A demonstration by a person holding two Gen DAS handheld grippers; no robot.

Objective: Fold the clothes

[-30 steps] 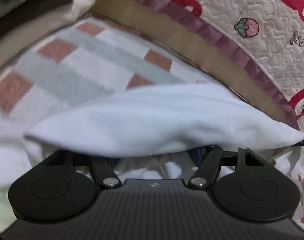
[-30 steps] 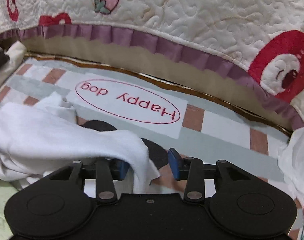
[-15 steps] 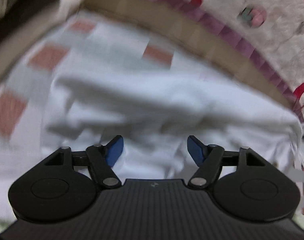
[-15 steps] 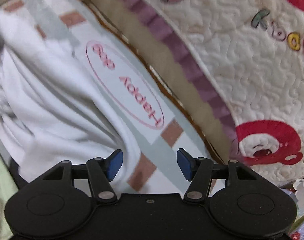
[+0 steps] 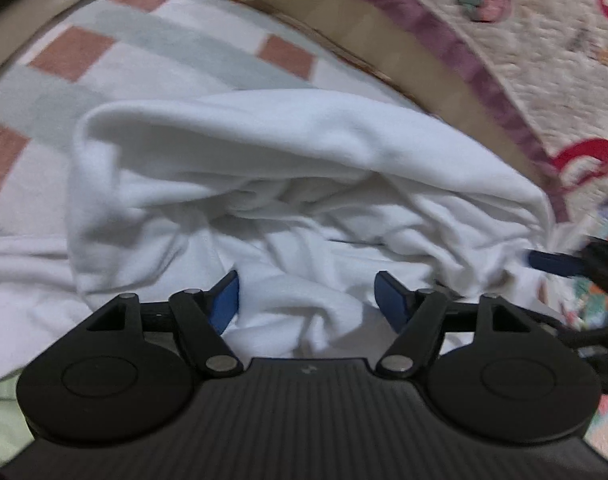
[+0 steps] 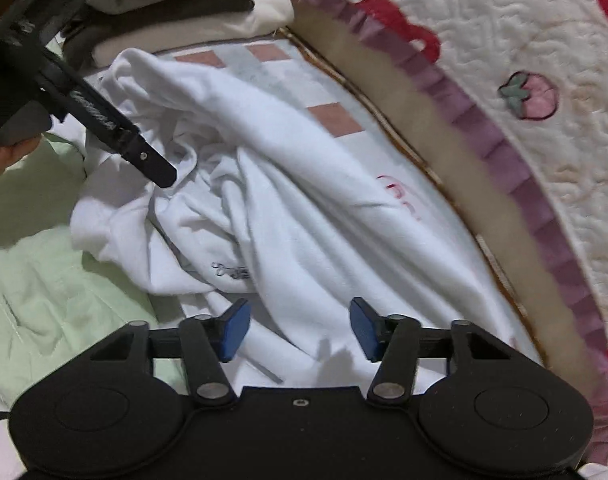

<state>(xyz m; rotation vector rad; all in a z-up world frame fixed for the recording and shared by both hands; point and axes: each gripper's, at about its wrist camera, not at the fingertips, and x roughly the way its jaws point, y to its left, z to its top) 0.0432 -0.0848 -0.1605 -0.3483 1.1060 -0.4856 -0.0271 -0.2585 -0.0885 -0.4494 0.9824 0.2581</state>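
On the checked mat (image 6: 332, 118) a white garment (image 6: 287, 216) lies rumpled; both hand-held grippers gape wide.

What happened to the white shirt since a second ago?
Both grippers let it go. The left gripper and right gripper are open now, and the white shirt lies rumpled, covering more of the checked mat. The quilt stayed put.

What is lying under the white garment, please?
The white garment lies crumpled on a checked mat with pink squares; red lettering peeks out beside it. A pale green cloth lies under its near edge. The rest beneath it is covered.
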